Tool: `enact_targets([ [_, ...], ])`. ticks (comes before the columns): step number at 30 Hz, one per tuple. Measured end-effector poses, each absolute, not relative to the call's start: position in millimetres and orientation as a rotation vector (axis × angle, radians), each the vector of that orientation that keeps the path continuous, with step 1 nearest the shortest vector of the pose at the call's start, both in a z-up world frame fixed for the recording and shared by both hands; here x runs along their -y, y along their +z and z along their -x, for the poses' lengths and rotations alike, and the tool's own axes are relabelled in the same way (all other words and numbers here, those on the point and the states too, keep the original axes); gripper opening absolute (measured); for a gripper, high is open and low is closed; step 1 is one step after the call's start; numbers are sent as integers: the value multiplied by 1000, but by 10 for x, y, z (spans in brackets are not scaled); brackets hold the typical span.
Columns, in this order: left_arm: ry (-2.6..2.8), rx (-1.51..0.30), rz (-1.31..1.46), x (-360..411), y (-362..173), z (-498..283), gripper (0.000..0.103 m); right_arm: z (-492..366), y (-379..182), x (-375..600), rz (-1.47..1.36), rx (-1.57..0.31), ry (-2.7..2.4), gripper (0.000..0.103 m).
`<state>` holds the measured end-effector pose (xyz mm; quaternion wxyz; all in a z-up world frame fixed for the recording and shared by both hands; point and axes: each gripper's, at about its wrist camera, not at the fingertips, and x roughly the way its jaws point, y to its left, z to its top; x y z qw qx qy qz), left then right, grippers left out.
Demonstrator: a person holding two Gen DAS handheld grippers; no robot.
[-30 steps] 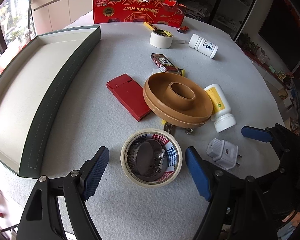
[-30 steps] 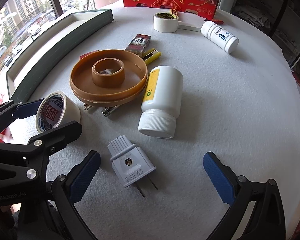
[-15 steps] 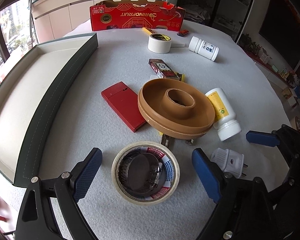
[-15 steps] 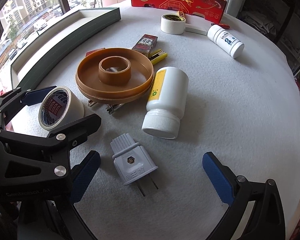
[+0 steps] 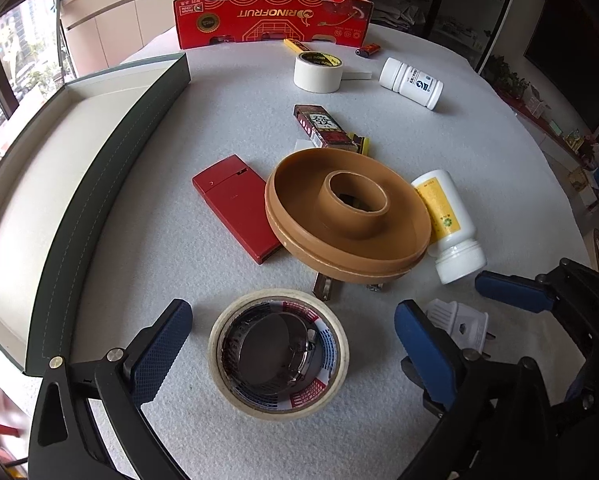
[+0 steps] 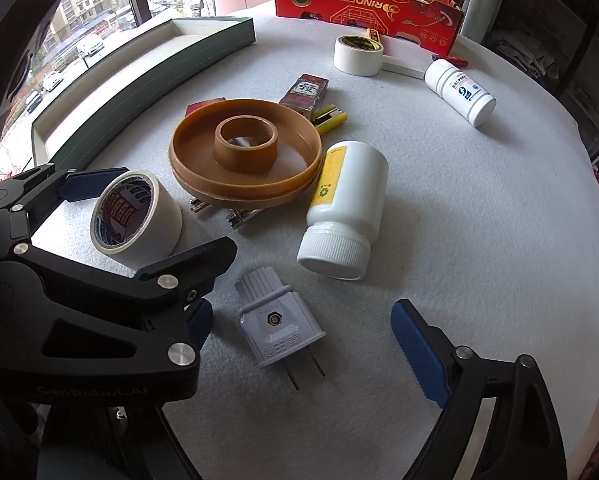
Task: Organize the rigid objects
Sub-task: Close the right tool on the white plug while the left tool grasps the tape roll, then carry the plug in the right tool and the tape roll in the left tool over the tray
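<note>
A cream tape roll point(image 5: 277, 354) with a red-and-blue printed core stands on the white table between the open fingers of my left gripper point(image 5: 289, 338); it also shows in the right wrist view point(image 6: 137, 212). A white plug point(image 6: 277, 322) lies flat between the open fingers of my right gripper point(image 6: 303, 326), prongs toward the camera; it shows partly hidden in the left wrist view point(image 5: 461, 322). Neither gripper touches its object.
A brown ring-shaped dish point(image 5: 347, 210) sits on metal clips, with a red flat case point(image 5: 235, 206) left of it and a white yellow-labelled bottle point(image 6: 345, 204) right. A green-edged tray point(image 5: 79, 168) lies at left. Farther back lie a second tape roll point(image 5: 317, 72), another bottle point(image 5: 411, 82), a dark packet point(image 5: 323, 126) and a red carton point(image 5: 273, 16).
Both grippers have advanced. The tape roll now sits deeper between the left fingers and the plug deeper between the right fingers. No object has moved.
</note>
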<state>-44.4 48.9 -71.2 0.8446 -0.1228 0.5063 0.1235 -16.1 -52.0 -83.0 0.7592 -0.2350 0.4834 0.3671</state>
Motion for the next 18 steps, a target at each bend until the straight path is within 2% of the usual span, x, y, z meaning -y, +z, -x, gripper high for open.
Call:
enact_targets([
  [1, 260, -1062, 266, -499, -692, 463, 88, 181, -809, 508, 514, -1052, 806, 61],
  [2, 270, -1059, 254, -500, -675, 472, 71, 185, -796, 501, 514, -1054, 801, 46],
  [3, 280, -1059, 228, -499, -657, 484, 60, 170, -788, 505, 503, -1063, 794, 39],
  [4, 270, -1059, 227, -514, -646, 497, 56, 150, -785, 519, 484, -1071, 791, 39],
  [9, 233, -1006, 357, -702, -567, 673, 56, 118, -742, 686, 421, -1067, 737, 39],
  [18, 221, -860, 318, -679, -137, 826, 56, 66, -649, 950, 260, -1082, 710, 39],
])
